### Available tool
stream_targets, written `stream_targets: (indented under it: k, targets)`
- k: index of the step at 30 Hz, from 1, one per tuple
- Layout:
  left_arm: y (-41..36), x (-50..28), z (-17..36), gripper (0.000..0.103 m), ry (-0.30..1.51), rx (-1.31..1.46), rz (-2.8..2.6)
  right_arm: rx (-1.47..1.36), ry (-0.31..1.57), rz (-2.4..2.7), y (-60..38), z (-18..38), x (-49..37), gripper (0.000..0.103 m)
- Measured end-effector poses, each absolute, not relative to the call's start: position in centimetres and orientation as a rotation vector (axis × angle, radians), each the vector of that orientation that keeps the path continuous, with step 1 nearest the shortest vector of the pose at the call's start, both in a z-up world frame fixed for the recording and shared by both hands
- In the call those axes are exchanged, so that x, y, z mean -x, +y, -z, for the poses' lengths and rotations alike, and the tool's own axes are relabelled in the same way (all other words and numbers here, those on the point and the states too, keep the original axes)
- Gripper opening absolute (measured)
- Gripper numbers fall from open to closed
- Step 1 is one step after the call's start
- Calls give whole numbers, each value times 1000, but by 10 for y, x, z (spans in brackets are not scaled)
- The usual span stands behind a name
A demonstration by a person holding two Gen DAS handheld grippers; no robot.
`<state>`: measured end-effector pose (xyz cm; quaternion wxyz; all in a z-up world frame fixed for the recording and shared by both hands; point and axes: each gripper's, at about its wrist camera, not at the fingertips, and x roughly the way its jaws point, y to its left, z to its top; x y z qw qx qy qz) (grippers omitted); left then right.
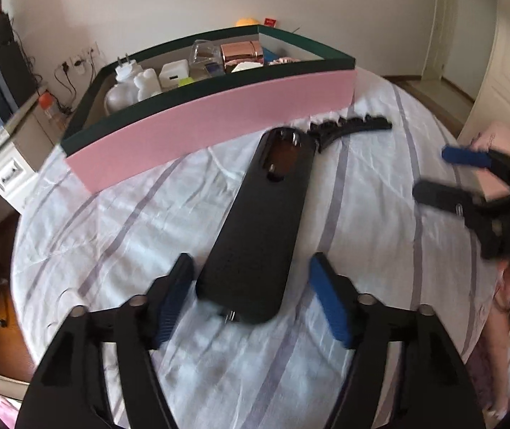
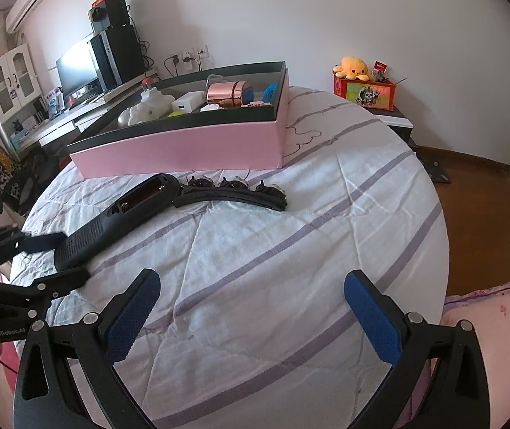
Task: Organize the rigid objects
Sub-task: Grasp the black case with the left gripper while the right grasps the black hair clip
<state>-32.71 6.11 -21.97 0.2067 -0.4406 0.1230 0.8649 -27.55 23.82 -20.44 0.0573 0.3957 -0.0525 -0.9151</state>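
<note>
A long black device with an open battery bay lies on the striped bedsheet, pointing at the pink box. Its near end sits between the jaws of my left gripper; a strip of sheet shows between it and the right pad, so the gripper is open. In the right wrist view the left gripper straddles the same device. A black toothed hair clip touches the device's far end. My right gripper hangs open over bare sheet, and shows at the right edge of the left wrist view.
The pink box holds white chargers, a rose-gold cylinder and other small items. A yellow plush sits on a nightstand at the back right. A desk with a monitor stands left. A pink pillow lies right.
</note>
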Motion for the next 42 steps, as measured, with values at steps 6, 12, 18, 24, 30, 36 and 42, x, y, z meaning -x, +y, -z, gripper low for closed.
stream_targets:
  k: [6,12,18,24,30,36,42]
  targets:
    - [71,344,226,62,321,1194,-2454,-1198,-164,2773,239,204,278,103]
    - [61,332,222,46,245,1215,-2557,-1209,-167,2772,241,207,278,103]
    - [34,305,223,46,185,1259,-2657,-1221,-140,2771,236,208,277,103]
    - [20,297,223,49,103,1304,-2716,-1220,-104,2765,230,209,278,103]
    - [22,303,226,64,144,1288,-2722,-1207,-58,2766,234,206,292,103]
    - [15,304,228,78,130,1276,-2710,-1237,113,2758,231,205,330,103]
    - [11,298,229,88,140,1268,-2714,-1226,311,2695,220,204,358,103]
